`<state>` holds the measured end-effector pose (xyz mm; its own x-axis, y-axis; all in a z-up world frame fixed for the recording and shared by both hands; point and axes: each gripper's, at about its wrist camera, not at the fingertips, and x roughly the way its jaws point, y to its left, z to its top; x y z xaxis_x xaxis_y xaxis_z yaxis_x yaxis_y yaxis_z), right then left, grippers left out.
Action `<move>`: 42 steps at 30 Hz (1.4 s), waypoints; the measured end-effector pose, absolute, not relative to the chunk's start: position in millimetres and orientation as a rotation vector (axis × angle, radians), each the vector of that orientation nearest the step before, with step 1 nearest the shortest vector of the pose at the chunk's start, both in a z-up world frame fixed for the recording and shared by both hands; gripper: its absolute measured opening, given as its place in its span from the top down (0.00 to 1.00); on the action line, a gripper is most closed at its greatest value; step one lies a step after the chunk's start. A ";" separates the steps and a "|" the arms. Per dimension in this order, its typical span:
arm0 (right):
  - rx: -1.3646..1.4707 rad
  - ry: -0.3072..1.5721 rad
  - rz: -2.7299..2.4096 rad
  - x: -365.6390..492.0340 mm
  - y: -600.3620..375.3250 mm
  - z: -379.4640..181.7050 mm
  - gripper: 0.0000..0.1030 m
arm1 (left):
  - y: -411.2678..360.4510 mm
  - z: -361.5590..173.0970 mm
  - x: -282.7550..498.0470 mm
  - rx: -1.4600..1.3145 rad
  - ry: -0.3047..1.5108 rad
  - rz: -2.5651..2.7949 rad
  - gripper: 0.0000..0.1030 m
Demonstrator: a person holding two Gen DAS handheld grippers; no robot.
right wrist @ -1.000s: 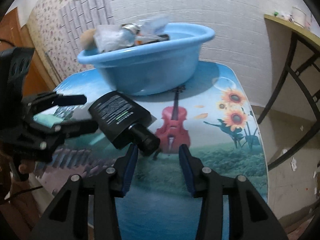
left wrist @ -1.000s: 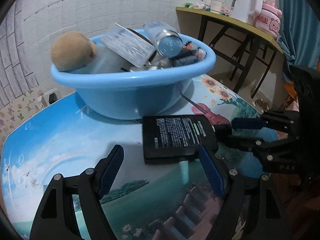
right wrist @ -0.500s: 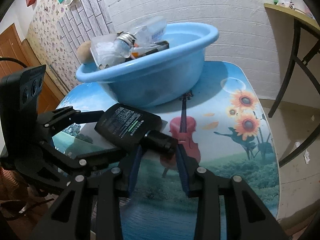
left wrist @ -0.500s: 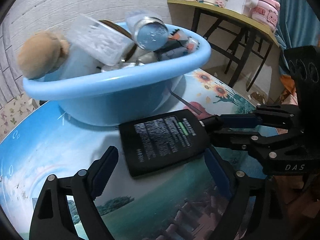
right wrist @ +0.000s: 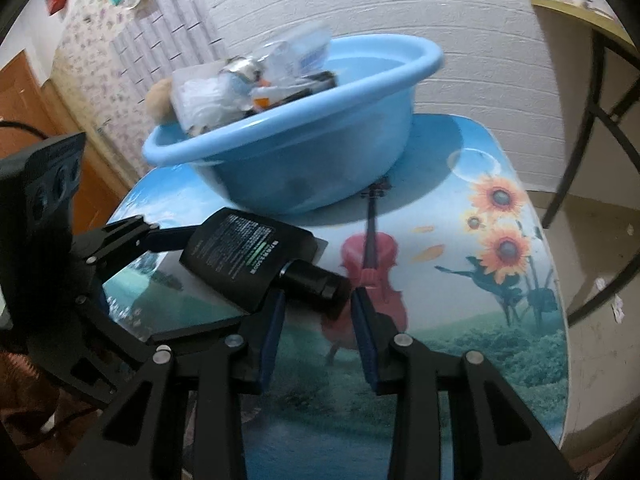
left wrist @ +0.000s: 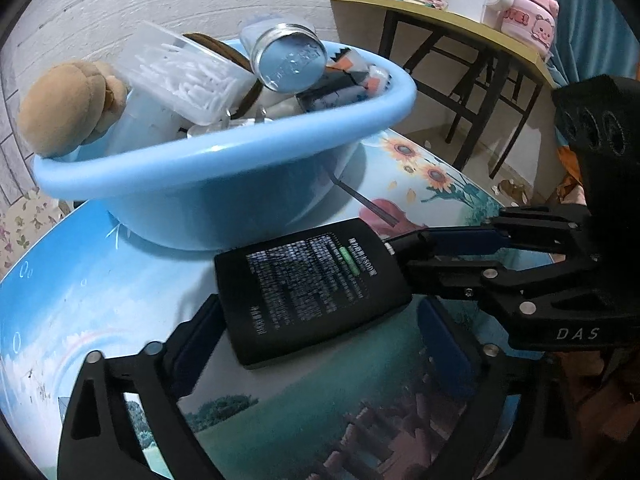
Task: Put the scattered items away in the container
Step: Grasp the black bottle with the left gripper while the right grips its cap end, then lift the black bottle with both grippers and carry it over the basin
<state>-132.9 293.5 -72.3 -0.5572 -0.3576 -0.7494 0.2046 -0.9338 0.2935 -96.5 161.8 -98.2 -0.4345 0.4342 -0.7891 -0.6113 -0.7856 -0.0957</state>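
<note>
Gripping the black bottle (right wrist: 248,258) by its cap, the right hand-held gripper (right wrist: 318,324) holds it before the basin (left wrist: 224,164); the left hand-held gripper (left wrist: 320,344) straddles its body, spread wide, above the desk (right wrist: 480,280).

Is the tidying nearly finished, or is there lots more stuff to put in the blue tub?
Nearly finished. The blue tub already holds a plush toy, a clear box, a jar and more. In hand now: the black bottle, with the right claw around its cap and the left claw open around its body. It has yet to go in the tub. No other loose items show on the table.
</note>
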 end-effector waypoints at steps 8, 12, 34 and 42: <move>1.270 -0.415 -2.456 -134.1 295.2 -69.4 0.32 | 171.8 -102.3 -93.3 -1.168 0.389 2.271 0.02; 1.279 -0.396 -2.451 -134.7 289.7 -70.2 0.32 | 174.0 -103.3 -92.6 -1.173 0.418 2.281 0.01; 1.310 -0.393 -2.468 -134.0 250.4 -52.1 0.20 | 158.8 -89.0 -75.7 -1.172 0.237 2.304 0.01; 1.263 -0.377 -2.498 -119.4 241.2 -32.5 0.19 | 153.1 -70.4 -61.1 -1.120 0.231 2.357 0.01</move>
